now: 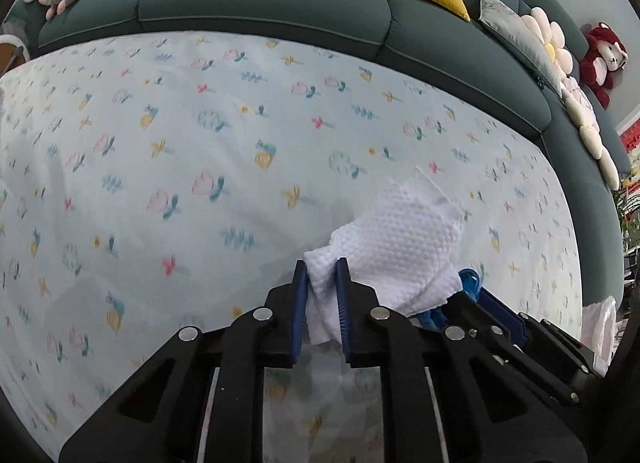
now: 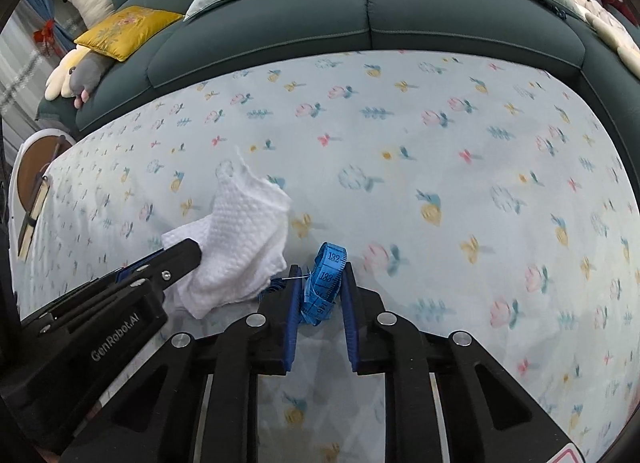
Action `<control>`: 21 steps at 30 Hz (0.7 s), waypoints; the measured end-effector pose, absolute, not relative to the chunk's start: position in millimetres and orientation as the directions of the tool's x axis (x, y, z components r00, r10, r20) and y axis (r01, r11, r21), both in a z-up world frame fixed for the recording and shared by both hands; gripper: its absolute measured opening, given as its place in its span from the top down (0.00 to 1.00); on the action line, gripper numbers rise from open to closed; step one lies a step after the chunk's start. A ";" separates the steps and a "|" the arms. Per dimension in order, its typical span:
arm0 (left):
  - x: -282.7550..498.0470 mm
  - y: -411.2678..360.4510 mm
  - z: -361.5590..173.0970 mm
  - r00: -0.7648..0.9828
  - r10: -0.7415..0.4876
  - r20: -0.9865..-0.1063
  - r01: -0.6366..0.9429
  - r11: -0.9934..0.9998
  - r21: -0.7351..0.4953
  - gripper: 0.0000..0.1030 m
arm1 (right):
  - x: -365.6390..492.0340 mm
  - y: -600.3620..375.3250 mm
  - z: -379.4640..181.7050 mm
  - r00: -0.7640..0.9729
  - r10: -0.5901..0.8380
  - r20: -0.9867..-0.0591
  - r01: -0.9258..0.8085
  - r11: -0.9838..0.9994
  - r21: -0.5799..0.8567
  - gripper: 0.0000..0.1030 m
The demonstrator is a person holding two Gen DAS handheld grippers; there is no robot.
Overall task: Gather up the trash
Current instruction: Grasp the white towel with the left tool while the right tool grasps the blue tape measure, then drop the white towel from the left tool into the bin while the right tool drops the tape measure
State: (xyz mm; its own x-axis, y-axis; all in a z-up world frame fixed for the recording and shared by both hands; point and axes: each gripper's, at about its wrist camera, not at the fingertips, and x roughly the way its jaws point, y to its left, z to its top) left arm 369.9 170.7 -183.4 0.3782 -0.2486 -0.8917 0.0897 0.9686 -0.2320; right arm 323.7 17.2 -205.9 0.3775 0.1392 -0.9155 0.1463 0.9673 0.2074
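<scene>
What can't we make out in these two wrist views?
- Left wrist: blue tape measure mostly hidden behind white cloth and right gripper.
- Right wrist: left gripper pads hidden by its own finger.
- Right wrist: tape measure's full length not visible; bunched between pads.

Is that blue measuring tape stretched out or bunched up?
Bunched up: the blue measuring tape sits folded in loops between the right gripper fingers, its numbered bands doubled over one another.

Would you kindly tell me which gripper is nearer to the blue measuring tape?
Right. The right gripper has its jaws closed on the blue measuring tape. The left gripper is beside it, clamped on the white paper towel.
</scene>
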 end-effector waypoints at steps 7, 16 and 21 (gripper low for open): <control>325.0 168.0 -182.5 0.349 -0.253 -0.902 0.080 0.967 -0.240 0.88 | 273.4 -1.4 -204.3 0.359 0.135 -0.923 0.195 0.957 0.215 0.83; 249.2 144.8 -173.5 0.309 -0.264 -0.914 0.102 0.964 -0.244 0.91 | 187.8 -36.7 -188.1 0.353 0.116 -0.928 0.263 0.940 0.217 0.85; 213.9 126.2 -150.8 0.328 -0.278 -0.903 0.140 0.960 -0.244 0.92 | 150.9 -65.3 -156.7 0.411 0.093 -0.907 0.292 0.929 0.228 0.85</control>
